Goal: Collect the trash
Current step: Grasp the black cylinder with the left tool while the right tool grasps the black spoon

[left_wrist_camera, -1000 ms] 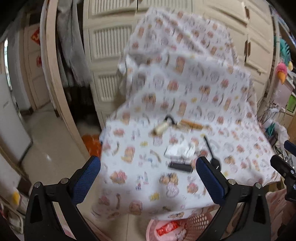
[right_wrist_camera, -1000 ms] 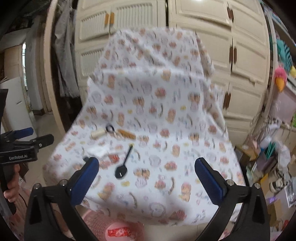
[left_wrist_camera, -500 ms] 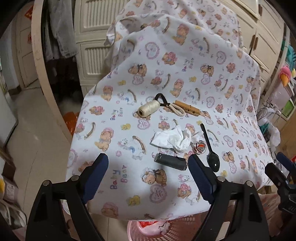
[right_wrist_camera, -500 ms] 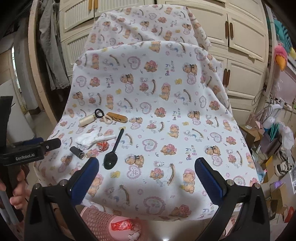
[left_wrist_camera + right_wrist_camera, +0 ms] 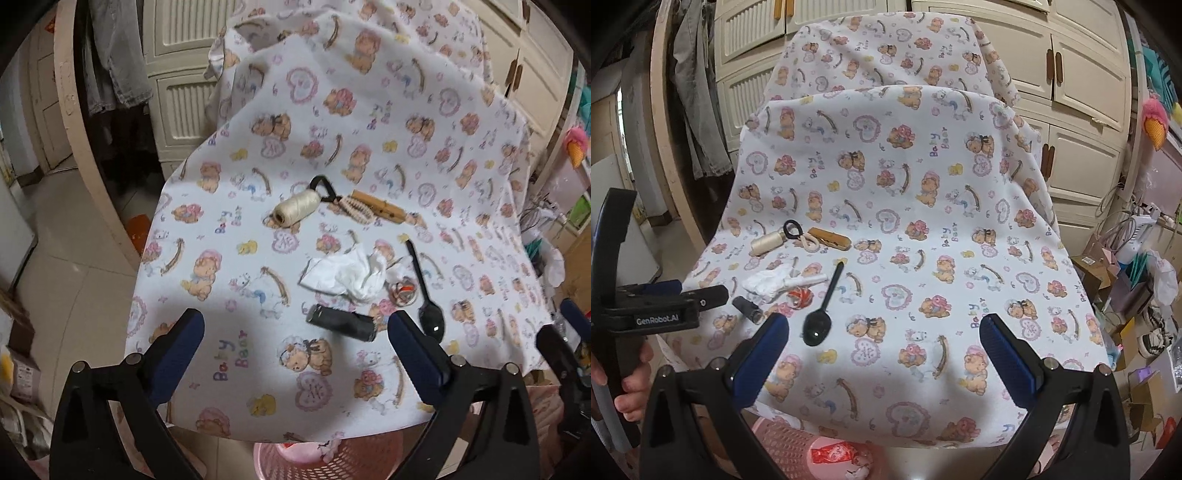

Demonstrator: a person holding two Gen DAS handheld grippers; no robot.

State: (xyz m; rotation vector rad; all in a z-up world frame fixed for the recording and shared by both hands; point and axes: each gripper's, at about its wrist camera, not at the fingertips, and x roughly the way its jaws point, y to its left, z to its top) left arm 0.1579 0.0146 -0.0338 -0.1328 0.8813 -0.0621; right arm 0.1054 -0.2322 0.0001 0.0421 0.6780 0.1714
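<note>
Left gripper (image 5: 295,343): I hold it wide open, empty, above the near cloth edge.
Right gripper (image 5: 882,347): also spread, empty, further right.
Crumpled tissue (image 5: 347,275): lies on the bear-print cloth (image 5: 369,129), ahead and slightly right of my left gripper; long axis runs left-right.
Blocking: black cylinder (image 5: 341,323) lies between jaws and tissue.
Nearer arm: left, I judge.
Pink basket (image 5: 325,461): below the near edge.
</note>
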